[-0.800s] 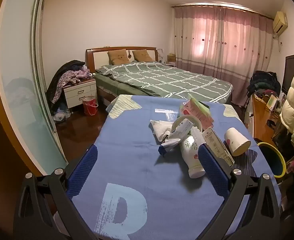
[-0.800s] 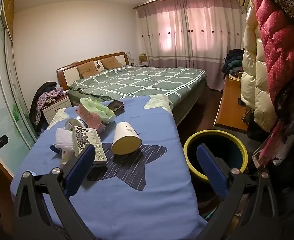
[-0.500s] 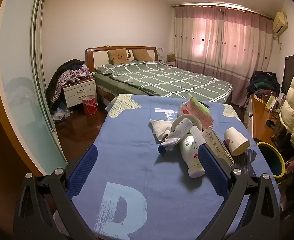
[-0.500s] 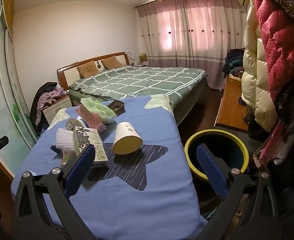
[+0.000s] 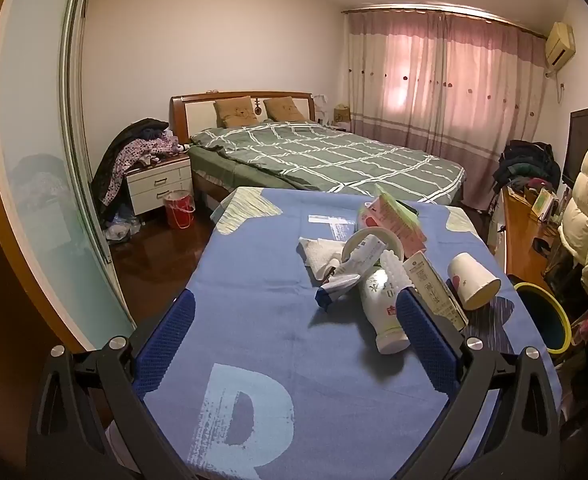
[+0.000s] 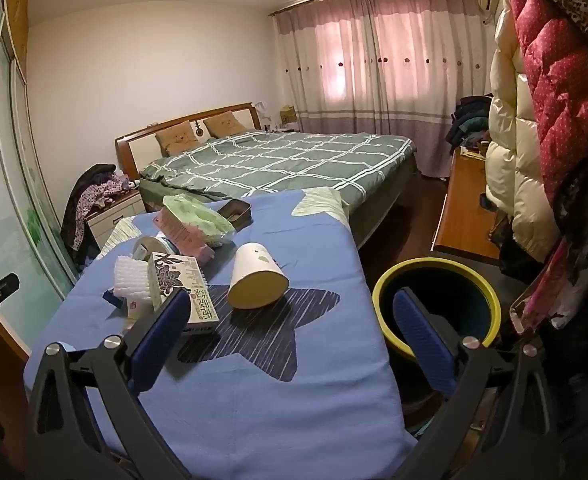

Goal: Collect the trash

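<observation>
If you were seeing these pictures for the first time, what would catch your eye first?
A heap of trash in the middle of the blue tablecloth: a tipped paper cup, a white bottle and a printed box. Right of the table stands a yellow-rimmed bin, and behind it a green checked bed.

A large pale-blue capital "P" (image 5: 246,412) is printed on the blue table cloth (image 5: 254,280), near its front edge. Beyond it, toward the far edge of the cloth, a pale mark that may be a "T" (image 5: 328,222) shows, partly hidden. Right of the "P", the flat carton (image 6: 186,288) bears Chinese characters along its side, too small to read for certain. The white bottle (image 5: 384,308) beside it carries dark characters and a small red seal, both illegible.
</observation>
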Action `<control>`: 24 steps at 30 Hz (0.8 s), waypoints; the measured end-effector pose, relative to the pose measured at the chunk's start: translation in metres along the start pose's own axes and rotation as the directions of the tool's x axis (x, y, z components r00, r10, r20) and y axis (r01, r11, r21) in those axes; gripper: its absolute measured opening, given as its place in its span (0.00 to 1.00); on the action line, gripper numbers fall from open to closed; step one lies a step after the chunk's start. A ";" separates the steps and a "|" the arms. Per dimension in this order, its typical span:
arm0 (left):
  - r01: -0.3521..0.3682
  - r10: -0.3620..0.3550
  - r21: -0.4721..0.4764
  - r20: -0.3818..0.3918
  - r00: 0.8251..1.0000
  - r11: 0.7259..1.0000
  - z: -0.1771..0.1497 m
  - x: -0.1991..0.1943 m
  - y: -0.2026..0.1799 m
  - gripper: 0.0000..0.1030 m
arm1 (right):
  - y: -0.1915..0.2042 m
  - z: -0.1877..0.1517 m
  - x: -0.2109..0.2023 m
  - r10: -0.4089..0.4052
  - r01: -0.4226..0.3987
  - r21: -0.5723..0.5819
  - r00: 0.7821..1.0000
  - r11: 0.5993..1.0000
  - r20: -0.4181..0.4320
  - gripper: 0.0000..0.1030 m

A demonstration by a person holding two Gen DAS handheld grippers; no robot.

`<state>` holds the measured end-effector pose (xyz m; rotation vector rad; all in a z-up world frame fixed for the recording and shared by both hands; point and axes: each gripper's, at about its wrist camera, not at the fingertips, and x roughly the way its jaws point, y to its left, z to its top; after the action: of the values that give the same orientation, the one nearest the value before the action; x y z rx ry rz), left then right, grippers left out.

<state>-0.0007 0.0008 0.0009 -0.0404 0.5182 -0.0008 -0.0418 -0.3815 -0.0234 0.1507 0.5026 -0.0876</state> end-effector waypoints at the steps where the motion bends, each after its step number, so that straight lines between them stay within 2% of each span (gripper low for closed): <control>1: -0.001 0.001 -0.002 -0.002 1.000 1.000 0.000 0.001 0.000 0.96 | -0.001 0.000 -0.001 0.000 0.000 0.000 1.000 1.000 0.000 0.94; 13: 0.000 0.000 0.001 -0.003 1.000 1.000 -0.012 0.008 0.006 0.96 | 0.005 -0.004 0.007 0.002 -0.002 0.001 1.000 1.000 -0.006 0.94; 24: -0.002 0.002 0.001 -0.008 1.000 1.000 -0.008 0.009 0.000 0.96 | 0.003 -0.003 0.008 0.003 -0.003 0.003 1.000 1.000 -0.010 0.94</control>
<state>0.0027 0.0001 -0.0104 -0.0387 0.5267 0.0011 -0.0355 -0.3780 -0.0299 0.1549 0.5126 -0.0842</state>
